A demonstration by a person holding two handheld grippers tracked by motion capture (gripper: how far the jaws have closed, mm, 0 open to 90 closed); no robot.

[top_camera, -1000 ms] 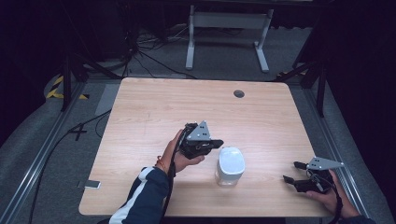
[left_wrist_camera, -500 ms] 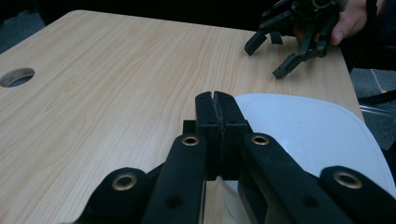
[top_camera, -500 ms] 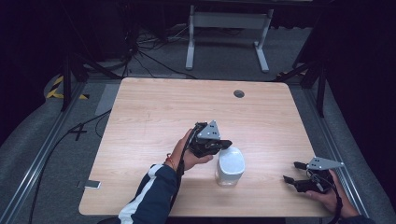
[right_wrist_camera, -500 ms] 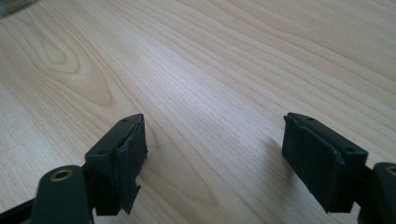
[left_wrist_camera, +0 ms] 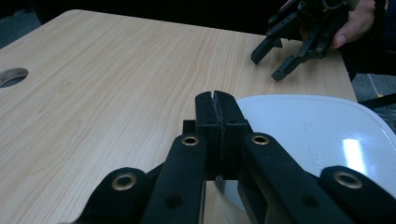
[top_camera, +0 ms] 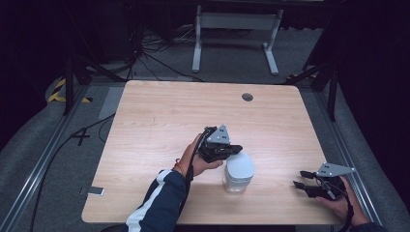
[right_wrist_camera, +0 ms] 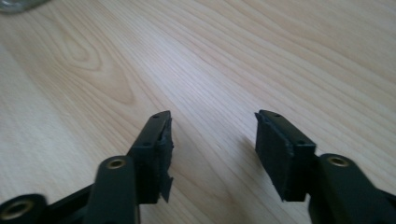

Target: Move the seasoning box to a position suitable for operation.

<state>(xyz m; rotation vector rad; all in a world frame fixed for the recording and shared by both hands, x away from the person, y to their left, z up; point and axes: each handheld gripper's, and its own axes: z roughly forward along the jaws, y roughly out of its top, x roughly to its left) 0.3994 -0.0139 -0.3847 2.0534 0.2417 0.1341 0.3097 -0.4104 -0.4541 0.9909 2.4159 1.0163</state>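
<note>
High view: black left tool [top_camera: 234, 149] beside rounded white-lidded jar [top_camera: 239, 171], pale woodgrain table [top_camera: 159, 121]

A light wooden table [top_camera: 159, 121] with a round cable hole [top_camera: 247, 97] near its far edge stands on grey carpet [top_camera: 43, 145]. Beyond it, a white metal stand [top_camera: 234, 21] rises against darkness; black cables [top_camera: 154, 48] trail at far left beside yellow-black tape [top_camera: 58, 89].

Phone [top_camera: 95, 191] on floor, left of table [top_camera: 159, 116].
</note>
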